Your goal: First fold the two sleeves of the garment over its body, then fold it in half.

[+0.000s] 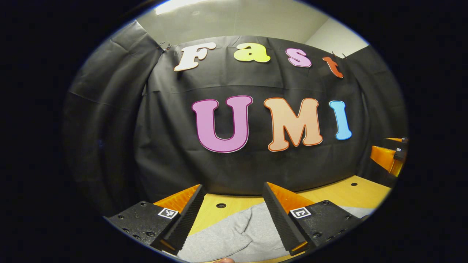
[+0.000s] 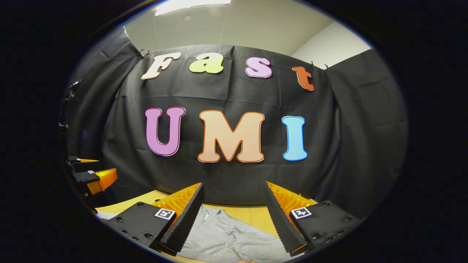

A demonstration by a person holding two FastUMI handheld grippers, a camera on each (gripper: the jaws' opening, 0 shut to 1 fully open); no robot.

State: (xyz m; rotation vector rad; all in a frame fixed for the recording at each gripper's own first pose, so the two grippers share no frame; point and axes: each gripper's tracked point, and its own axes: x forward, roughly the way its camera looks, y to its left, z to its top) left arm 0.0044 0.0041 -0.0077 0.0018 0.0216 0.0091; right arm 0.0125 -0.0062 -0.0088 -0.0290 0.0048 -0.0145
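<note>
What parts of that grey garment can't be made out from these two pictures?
- Left gripper view: grey garment cut off by the bottom edge; left gripper fingers hide its sides.
- Right gripper view: same garment, sleeves and hem hidden by right gripper fingers and the edge.

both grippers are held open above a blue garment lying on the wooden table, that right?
Not quite: the garment is grey, not blue, as the left gripper view shows between the fingers; the right gripper view shows the same grey fabric. The rest holds: the left gripper and right gripper are both open above it, and it lies on the wooden table.
</note>
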